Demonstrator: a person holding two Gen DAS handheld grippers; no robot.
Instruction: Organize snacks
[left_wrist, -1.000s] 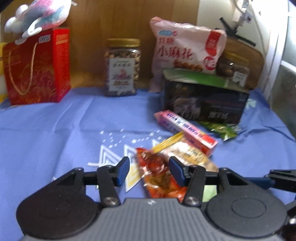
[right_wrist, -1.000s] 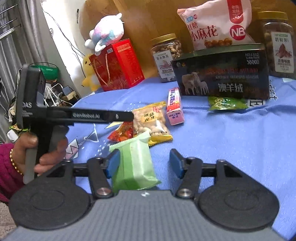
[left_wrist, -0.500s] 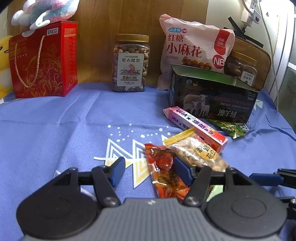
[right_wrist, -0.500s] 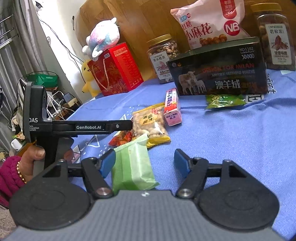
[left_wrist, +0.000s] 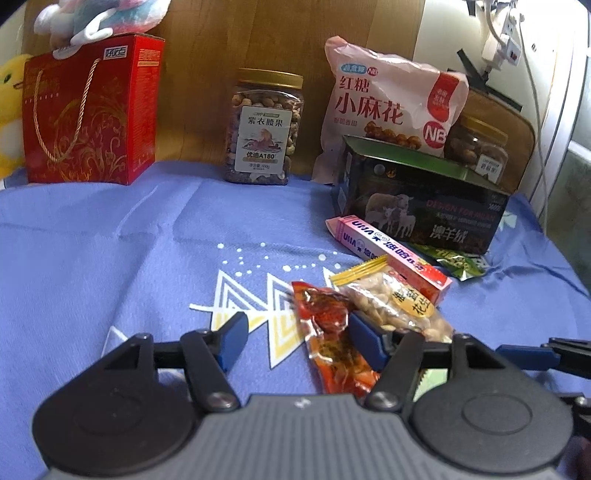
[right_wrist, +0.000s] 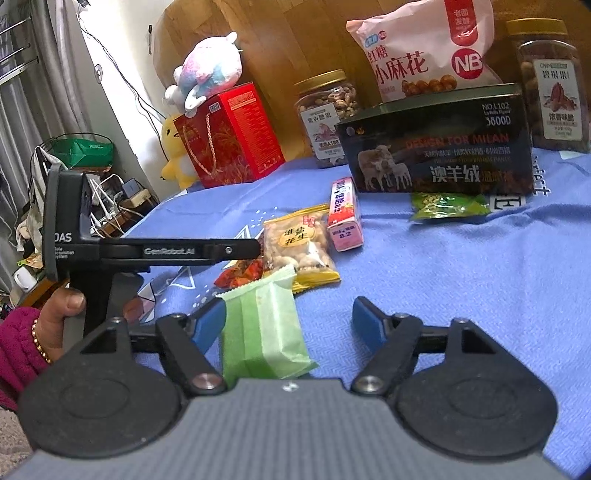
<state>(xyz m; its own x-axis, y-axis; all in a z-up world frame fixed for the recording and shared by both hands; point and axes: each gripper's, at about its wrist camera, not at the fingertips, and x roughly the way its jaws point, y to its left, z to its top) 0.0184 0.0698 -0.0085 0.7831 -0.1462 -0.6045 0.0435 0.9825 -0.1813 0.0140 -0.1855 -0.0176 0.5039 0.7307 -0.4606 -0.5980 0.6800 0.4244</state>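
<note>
Small snacks lie on a blue cloth. My left gripper (left_wrist: 297, 341) is open around a red snack packet (left_wrist: 332, 343), low over the cloth. A peanut bag (left_wrist: 391, 302), a pink box (left_wrist: 388, 254) and a green packet (left_wrist: 458, 262) lie just beyond. My right gripper (right_wrist: 288, 325) is open, with a light green wrapped snack (right_wrist: 264, 328) between its fingers, close to the left finger. The right wrist view also shows the peanut bag (right_wrist: 299, 243), pink box (right_wrist: 343, 214), green packet (right_wrist: 447, 205) and the left gripper's body (right_wrist: 159, 251).
A dark open tin box (left_wrist: 424, 206) stands behind the snacks. At the back stand a nut jar (left_wrist: 264, 129), a large pink bag (left_wrist: 391, 107), a second jar (left_wrist: 480, 147) and a red gift bag (left_wrist: 92, 114) with a plush toy on it.
My left gripper has drawn back and steadied, open around the red packet. My right gripper has lowered slightly and opened a little wider around the green snack.
</note>
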